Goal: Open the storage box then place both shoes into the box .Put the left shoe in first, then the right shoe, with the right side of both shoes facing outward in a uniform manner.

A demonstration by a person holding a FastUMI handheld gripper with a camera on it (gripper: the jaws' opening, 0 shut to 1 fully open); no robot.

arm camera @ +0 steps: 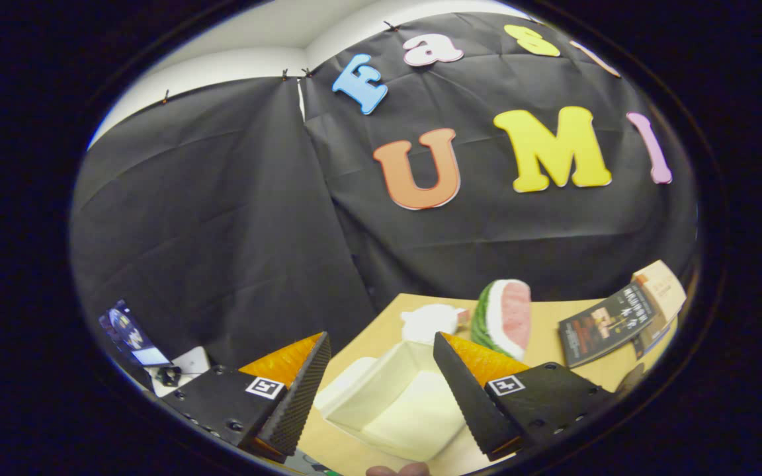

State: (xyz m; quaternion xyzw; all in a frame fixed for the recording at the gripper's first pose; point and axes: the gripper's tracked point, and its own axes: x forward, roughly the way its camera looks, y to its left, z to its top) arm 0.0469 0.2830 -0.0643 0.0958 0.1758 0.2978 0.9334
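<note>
A tan wooden table (368,340) carries everything here, backed by the black cloth wall (222,218) of the booth. Largest on it is the storage box (394,400), a pale cream container with a translucent look, sitting near the table's front edge; it shows in the gap between the fingers and reaches a little beyond their tips. Whether its lid is up cannot be told from this angle. The gripper (381,344) has its fingers spread wide, pinching nothing, one to each side of the box without touching it (as far as the view lets on). Beyond the box lies a watermelon slice (507,317), red flesh and green rind, near the table's far edge. A dark booklet (606,324) rests at the right edge, just beside a small cardboard carton (662,284). A white shoe (428,320) sits just behind the box, partly hidden.
</note>
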